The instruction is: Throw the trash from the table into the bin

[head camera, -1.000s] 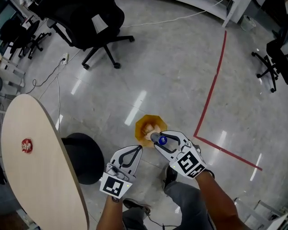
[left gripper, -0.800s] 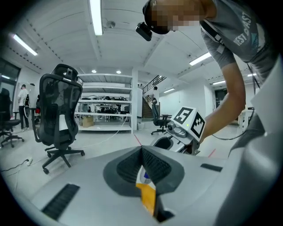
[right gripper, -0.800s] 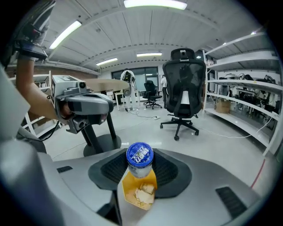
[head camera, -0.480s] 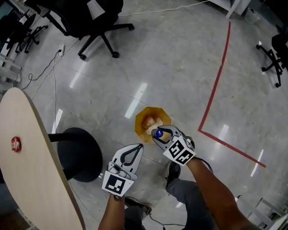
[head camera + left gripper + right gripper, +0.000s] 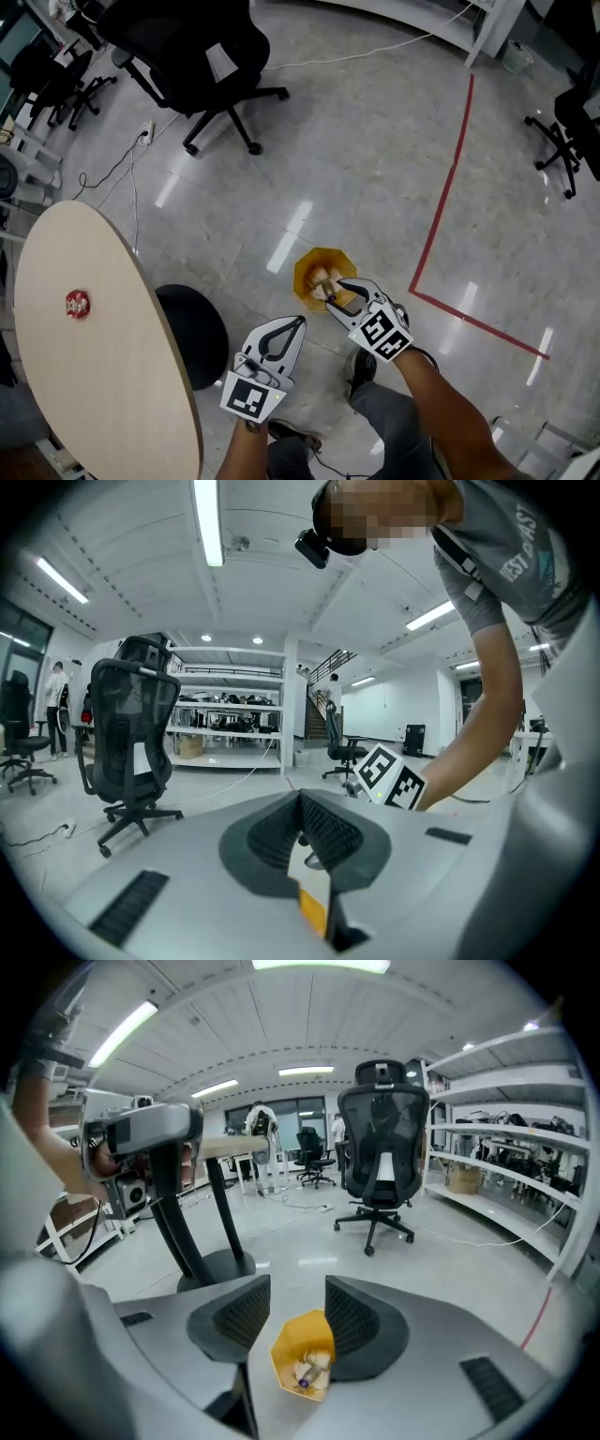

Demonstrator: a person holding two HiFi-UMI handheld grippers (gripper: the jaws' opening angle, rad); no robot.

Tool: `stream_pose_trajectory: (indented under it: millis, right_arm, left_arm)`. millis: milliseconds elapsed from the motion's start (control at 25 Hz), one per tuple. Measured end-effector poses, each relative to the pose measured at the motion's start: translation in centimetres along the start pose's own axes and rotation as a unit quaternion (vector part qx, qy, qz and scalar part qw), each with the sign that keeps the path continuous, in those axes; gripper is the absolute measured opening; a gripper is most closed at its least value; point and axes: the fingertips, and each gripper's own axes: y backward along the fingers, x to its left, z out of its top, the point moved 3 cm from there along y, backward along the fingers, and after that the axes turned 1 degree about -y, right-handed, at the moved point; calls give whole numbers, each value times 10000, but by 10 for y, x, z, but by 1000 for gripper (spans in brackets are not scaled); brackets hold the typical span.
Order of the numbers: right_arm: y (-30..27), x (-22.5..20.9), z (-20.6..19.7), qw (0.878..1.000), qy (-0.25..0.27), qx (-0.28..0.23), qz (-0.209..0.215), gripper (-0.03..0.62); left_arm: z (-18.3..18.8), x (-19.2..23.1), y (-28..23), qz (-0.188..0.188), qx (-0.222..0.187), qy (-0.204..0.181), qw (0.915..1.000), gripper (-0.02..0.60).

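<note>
A crumpled red wrapper (image 5: 78,304) is noted on the oval table (image 5: 103,375), nearer the edge away from the yellow bin (image 5: 314,258). No long axis can be made out, and its print is too small to be read. A small bottle (image 5: 302,1379) is seen in the bin, cap toward the right gripper (image 5: 336,292), whose jaws are parted and empty. The left gripper (image 5: 298,322) is closed on nothing.

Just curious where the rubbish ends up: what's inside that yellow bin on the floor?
The yellow bin holds pale crumpled scraps and a purple-capped item. Anything beneath them is covered.
</note>
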Motion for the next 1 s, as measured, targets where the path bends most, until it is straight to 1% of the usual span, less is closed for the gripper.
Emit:
stream_pose_trajectory:
  millis: [40,80,160,200,240,280,320,360,400,440,520,600,640,680,720,760,800,840,920,1000]
  right_arm:
    - [19,3,19,9999,-46,-137,-62,178]
    - [39,7,38,9995,-102,-271,-103,178]
    - [80,16,79,9984,-144,-505,-190,178]
    - [101,20,100,9977,-135,-613,-258,178]
    - [121,23,120,9968,-122,-719,-339,178]
    - [141,27,140,9956,-104,-825,-435,176]
    - [162,32,159,9942,-77,-932,-541,164]
    - [183,38,179,9925,-48,-1039,-648,119]
    - [204,45,198,9906,-19,-1142,-750,96]
    - [224,54,216,9887,12,-1238,-846,77]
    - [263,75,251,9847,102,-1414,-1017,37]
    - [294,96,284,9805,220,-1579,-1147,14]
    - [307,107,299,9786,280,-1654,-1195,12]
    - [318,118,313,9767,335,-1723,-1233,11]
    - [329,129,324,9750,389,-1788,-1259,11]
    - [340,140,335,9733,450,-1852,-1276,11]
    - [351,151,346,9714,533,-1920,-1288,11]
    - [363,161,357,9691,648,-1990,-1302,11]
    - [390,181,380,9629,890,-2171,-1333,9]
    - [418,201,404,9539,1111,-2439,-1354,9]
  left_arm:
    - [20,-4,4,-33,-33,-38,10000,40]
    - [40,-8,9,-110,13,-164,9998,40]
    - [79,-17,21,-367,325,-644,9967,40]
    - [101,-21,26,-404,286,-686,9964,40]
    - [127,-25,31,-374,108,-596,9975,41]
    - [148,-29,37,-399,71,-661,9970,40]
    - [166,-34,45,-501,235,-932,9941,40]
    - [184,-39,54,-596,408,-1204,9901,40]
    - [203,-45,64,-643,468,-1362,9875,40]
    - [224,-51,74,-653,439,-1437,9865,40]
    - [264,-62,95,-638,306,-1548,9854,40]
    - [300,-69,117,-597,200,-1707,9833,40]
    - [317,-71,129,-560,118,-1768,9826,40]
    - [334,-73,141,-497,-46,-1744,9834,40]
    - [352,-76,152,-394,-338,-1575,9861,40]
    - [369,-80,164,-269,-691,-1322,9884,40]
    - [384,-83,175,-170,-948,-1150,9887,40]
    - [398,-87,187,-113,-1063,-1127,9879,40]
    - [426,-96,211,-64,-1118,-1292,9853,40]
    - [452,-105,237,-11,-1131,-1446,9830,40]
